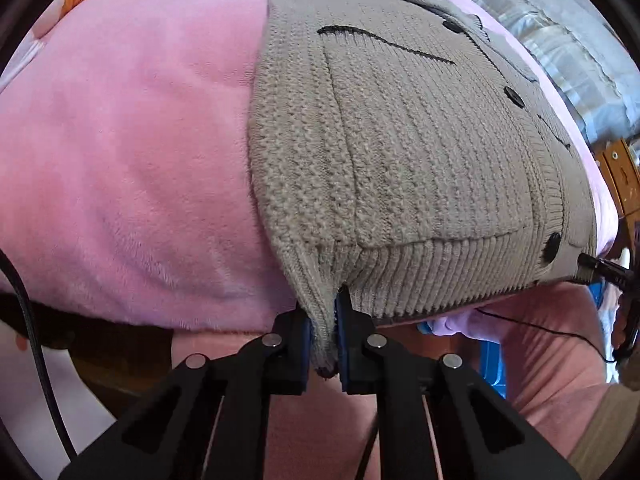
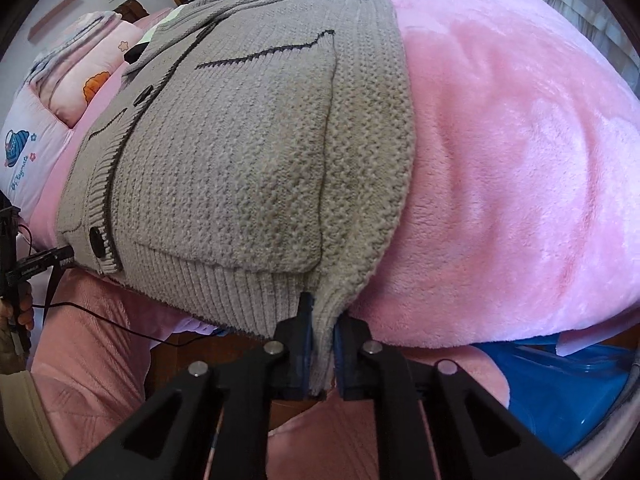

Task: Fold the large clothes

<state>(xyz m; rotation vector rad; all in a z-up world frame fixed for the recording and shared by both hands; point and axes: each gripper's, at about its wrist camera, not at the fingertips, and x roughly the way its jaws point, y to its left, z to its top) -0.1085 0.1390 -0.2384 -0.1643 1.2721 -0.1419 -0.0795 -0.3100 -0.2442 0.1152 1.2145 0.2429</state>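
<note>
In the left wrist view, the left gripper is pointing steeply down at the near edge of a bed, and its two fingers are clamping the ribbed hem corner of one grey knitted cardigan. A fold of knit is hanging down between the blue pads. Ahead of the fingers the cardigan is lying spread flat on a pink blanket, front side up. One patch pocket with a dark top edge is sitting just beyond the fingers, and three dark buttons are showing along the front band to the right, the nearest button close to the hem. Far to the right of the fingers, the tip of the right gripper is showing at the other hem corner.

In the right wrist view, the right gripper is likewise tilting steeply down, and its two fingers are pinching the opposite hem corner of the cardigan, with knit bunched between the pads. One pocket is lying just beyond the fingers, and two buttons are visible to the left, one button near the hem. A pink pillow is lying far ahead and left, and the left gripper is reaching in at the left edge.
</note>
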